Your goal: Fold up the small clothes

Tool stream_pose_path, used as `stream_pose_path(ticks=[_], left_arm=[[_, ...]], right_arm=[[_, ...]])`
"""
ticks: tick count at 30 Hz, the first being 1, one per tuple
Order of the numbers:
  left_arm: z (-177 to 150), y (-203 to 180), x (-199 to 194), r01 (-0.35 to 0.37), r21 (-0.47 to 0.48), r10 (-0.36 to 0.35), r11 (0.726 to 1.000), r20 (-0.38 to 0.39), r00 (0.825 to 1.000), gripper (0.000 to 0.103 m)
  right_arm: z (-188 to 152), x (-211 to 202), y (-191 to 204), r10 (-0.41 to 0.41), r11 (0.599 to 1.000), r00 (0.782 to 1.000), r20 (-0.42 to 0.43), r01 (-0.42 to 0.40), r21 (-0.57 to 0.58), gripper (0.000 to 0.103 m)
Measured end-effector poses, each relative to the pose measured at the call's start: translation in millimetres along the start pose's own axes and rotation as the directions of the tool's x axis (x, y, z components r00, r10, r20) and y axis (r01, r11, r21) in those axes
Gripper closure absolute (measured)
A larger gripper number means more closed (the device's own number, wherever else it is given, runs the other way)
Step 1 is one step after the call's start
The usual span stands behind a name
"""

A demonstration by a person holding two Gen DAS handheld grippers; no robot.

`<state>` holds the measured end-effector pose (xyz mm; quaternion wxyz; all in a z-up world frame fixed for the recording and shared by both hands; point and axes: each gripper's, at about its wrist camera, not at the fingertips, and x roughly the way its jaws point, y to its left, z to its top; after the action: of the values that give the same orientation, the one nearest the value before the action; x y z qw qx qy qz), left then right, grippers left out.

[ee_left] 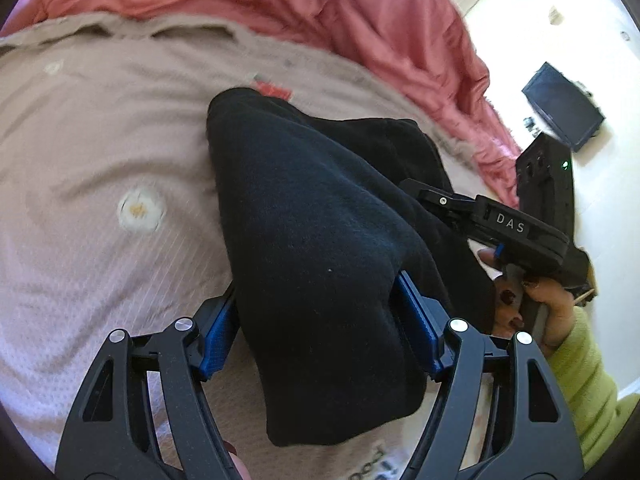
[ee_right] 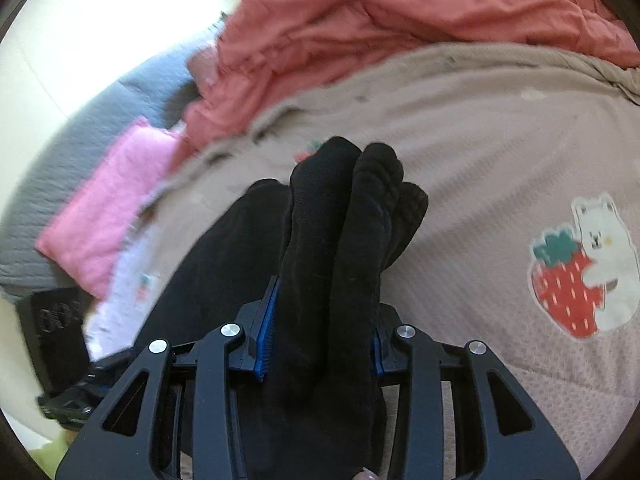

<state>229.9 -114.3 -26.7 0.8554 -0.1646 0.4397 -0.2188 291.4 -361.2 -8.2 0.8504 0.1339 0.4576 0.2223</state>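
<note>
A black garment hangs bunched over the beige blanket. My left gripper is shut on its near end, with a blue pad pressing each side of the cloth. In the left wrist view the right gripper reaches into the same garment from the right. A hand in a lime-green sleeve holds it, and its fingertips are hidden in the fabric. In the right wrist view my right gripper is shut on thick folds of the black garment, which rise in ridges beyond the pads.
A coral quilt is heaped along the far side of the blanket, which bears a strawberry-and-bear print. A pink pillow and a grey cover lie at the left. A black box sits on the pale floor.
</note>
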Motion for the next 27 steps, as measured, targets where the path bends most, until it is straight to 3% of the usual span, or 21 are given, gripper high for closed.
stream_pose_path(ticks=[5,10,12,14,17,22,27], left_arm=[[-4.5,4.3,-2.6,-0.013,0.014,0.013,1.0,0.002,1.0,0.035],[-4.7,-0.6,-9.4,-0.038,0.036,0.038,0.999,0.014,0.999,0.035],[-6.1,-0.4,-14.7,-0.048,0.035,0.047,0.998,0.025,0.999,0.035],[-6.8,0.4,-24.9,-0.052,0.03,0.051,0.998,0.043,0.998,0.035],[-6.9,-0.8,-38.4,-0.068,0.026,0.066,0.997,0.072,0.995,0.025],[-13.1,-4.6,-65.2,-0.116,0.026,0.112,0.993,0.114,0.987,0.011],[-25.5,-15.5,-90.4,-0.186,0.056,0.176,0.981,0.159,0.972,0.01]], right_arm=[[-3.2,6.4,3.8,-0.111,0.994,0.994,-0.017,0.111,-0.024,0.049],[-2.1,-2.5,10.7,-0.162,0.986,0.987,0.008,0.162,-0.047,0.047],[-3.9,-13.6,14.3,-0.186,0.98,0.982,0.035,0.188,-0.062,0.039],[-5.5,-29.0,21.5,-0.198,0.976,0.977,0.077,0.204,-0.079,0.026],[-11.4,-56.2,32.4,-0.209,0.969,0.967,0.144,0.225,-0.107,0.008],[-29.0,-92.4,51.9,-0.223,0.955,0.949,0.225,0.258,-0.143,0.006],[-61.3,-123.9,70.5,-0.229,0.946,0.928,0.293,0.283,-0.159,0.005]])
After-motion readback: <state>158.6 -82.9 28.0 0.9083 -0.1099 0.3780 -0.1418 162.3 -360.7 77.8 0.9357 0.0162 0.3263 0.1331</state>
